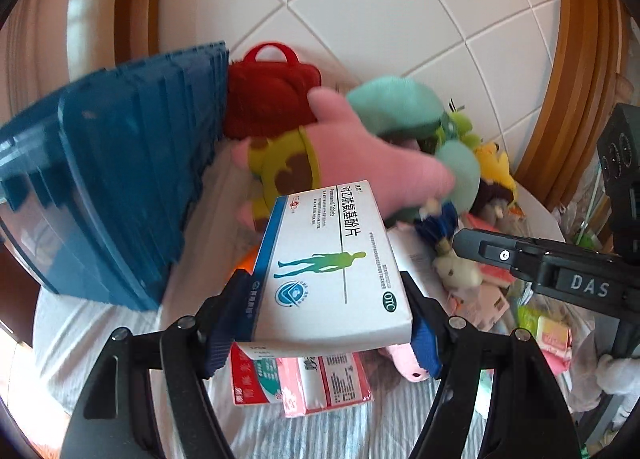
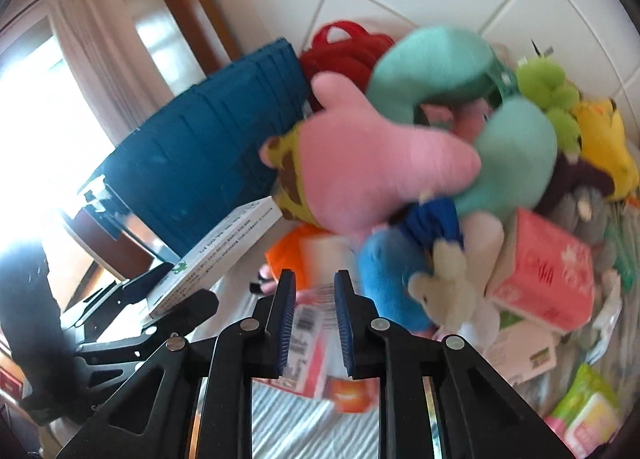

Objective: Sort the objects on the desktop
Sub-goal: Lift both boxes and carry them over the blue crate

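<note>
Storage bin (image 1: pixel 120 187) left of plush toys (image 1: pixel 360 147) — packets (image 1: pixel 320 383) in front.

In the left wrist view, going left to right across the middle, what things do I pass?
Blue crate → white medicine box held in the left gripper → blue plush → right gripper, coming in from the right edge.

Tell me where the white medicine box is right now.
The white medicine box is clamped in the left gripper, lifted above the striped cloth, right of the blue crate and just before the pink plush.
</note>
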A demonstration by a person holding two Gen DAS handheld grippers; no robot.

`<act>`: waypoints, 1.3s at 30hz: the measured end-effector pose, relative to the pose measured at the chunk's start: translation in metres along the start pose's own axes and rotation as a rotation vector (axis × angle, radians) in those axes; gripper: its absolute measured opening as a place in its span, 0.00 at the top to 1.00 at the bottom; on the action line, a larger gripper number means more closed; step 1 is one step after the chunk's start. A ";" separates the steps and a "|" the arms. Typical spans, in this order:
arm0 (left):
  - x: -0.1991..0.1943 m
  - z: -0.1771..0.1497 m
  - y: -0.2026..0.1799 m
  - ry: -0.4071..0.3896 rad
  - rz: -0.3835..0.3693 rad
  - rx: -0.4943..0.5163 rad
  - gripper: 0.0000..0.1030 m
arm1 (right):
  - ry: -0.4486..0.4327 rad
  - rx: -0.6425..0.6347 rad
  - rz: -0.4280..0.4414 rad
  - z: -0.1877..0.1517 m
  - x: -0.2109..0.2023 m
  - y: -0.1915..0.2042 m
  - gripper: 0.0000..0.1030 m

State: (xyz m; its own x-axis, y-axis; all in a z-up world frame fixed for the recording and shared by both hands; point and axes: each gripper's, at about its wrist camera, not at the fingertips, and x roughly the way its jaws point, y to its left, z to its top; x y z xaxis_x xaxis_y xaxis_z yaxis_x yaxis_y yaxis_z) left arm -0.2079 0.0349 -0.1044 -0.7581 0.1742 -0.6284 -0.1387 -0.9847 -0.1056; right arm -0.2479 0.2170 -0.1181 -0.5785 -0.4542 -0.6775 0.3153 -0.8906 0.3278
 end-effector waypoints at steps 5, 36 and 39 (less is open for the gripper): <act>-0.004 -0.004 0.014 0.008 0.025 -0.021 0.30 | 0.048 0.009 -0.026 -0.005 0.009 -0.005 0.80; 0.068 -0.068 0.035 0.180 0.121 -0.114 0.30 | 0.228 -0.109 -0.027 -0.057 0.123 -0.013 0.78; 0.056 -0.065 0.033 0.158 0.121 -0.120 0.30 | 0.210 -0.122 -0.011 -0.057 0.107 -0.009 0.78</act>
State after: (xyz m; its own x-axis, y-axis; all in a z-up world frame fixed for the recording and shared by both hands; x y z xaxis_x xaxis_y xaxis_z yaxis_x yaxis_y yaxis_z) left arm -0.2136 0.0114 -0.1928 -0.6541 0.0609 -0.7540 0.0307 -0.9938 -0.1069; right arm -0.2700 0.1773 -0.2307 -0.4172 -0.4177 -0.8072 0.4056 -0.8804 0.2459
